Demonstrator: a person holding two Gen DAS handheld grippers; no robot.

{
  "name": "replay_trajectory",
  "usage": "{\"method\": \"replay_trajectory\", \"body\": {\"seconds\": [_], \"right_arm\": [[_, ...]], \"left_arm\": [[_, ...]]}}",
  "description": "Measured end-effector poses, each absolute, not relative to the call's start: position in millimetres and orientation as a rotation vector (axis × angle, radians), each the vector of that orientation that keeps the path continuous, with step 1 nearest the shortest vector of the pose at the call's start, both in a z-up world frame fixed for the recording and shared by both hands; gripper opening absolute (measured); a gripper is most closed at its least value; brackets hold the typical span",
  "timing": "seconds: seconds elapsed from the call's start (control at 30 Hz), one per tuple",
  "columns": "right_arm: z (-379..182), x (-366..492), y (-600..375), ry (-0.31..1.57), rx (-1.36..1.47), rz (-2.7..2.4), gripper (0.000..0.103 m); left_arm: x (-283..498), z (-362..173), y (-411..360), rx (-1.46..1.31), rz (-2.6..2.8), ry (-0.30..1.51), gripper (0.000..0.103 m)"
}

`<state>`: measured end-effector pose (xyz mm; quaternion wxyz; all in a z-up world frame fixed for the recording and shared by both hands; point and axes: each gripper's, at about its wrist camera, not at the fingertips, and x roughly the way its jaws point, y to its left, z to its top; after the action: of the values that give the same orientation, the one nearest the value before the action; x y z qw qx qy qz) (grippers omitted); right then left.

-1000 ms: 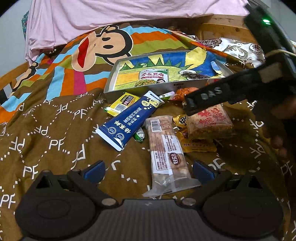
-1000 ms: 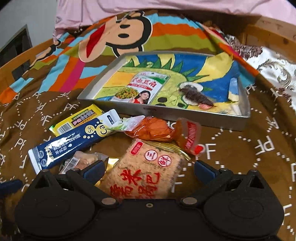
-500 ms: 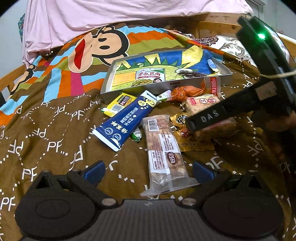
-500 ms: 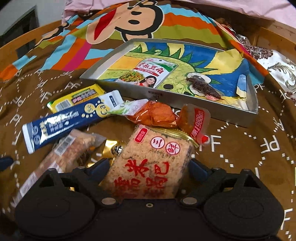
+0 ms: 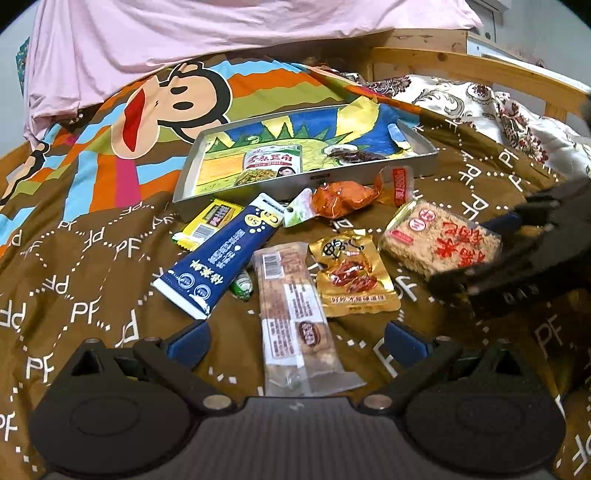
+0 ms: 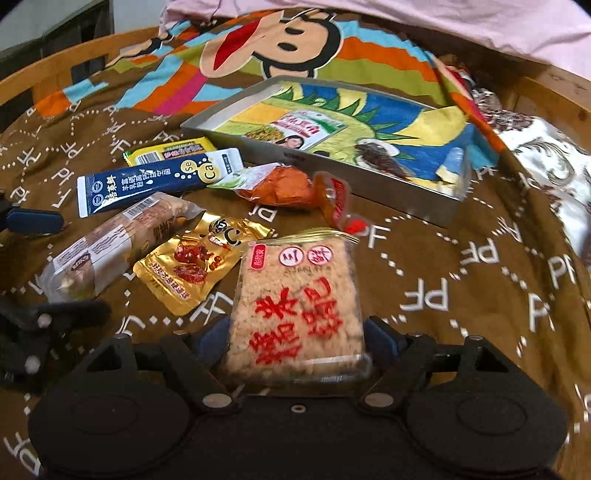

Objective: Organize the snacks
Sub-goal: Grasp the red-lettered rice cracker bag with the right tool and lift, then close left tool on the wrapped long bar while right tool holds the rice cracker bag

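Observation:
A square rice cracker packet (image 6: 295,306) with red writing sits between my right gripper's (image 6: 297,332) fingers. Its jaws are closing, and both blue pads meet the packet's sides. In the left wrist view that packet (image 5: 439,236) hangs at the right, clear of the gold packet (image 5: 351,273). My left gripper (image 5: 297,341) is open and low over the bedspread. A long clear nut bar (image 5: 295,321) lies between its fingers, untouched. The grey tray (image 5: 306,181) behind holds a green-white packet (image 5: 271,162) and a dark snack (image 5: 351,155).
Loose on the brown bedspread lie a blue sachet (image 5: 225,251), a yellow packet (image 5: 210,221), an orange packet (image 5: 343,197) and a small green candy (image 5: 242,288). A wooden bed rail (image 5: 480,70) and a floral pillow (image 5: 461,99) stand at the right, with pink cloth (image 5: 184,33) behind.
My right gripper's jaws have narrowed onto the rice cracker packet and carried it rightward, off the gold packet beneath. The left gripper has stayed almost still.

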<state>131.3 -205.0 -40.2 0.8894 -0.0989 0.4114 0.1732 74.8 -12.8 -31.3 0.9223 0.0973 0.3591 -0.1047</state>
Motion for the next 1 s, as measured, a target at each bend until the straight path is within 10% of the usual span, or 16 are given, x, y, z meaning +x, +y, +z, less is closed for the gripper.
{"method": "replay_trajectory", "body": {"seconds": [0.73, 1.0], "right_arm": [[-55, 133, -196, 0.735, -0.198, 0.384, 0.089], [-57, 130, -192, 0.707, -0.223, 0.364, 0.089]], "left_arm": [[108, -36, -9, 0.012, -0.186, 0.801, 0.096], [111, -39, -8, -0.005, -0.189, 0.832, 0.073]]}}
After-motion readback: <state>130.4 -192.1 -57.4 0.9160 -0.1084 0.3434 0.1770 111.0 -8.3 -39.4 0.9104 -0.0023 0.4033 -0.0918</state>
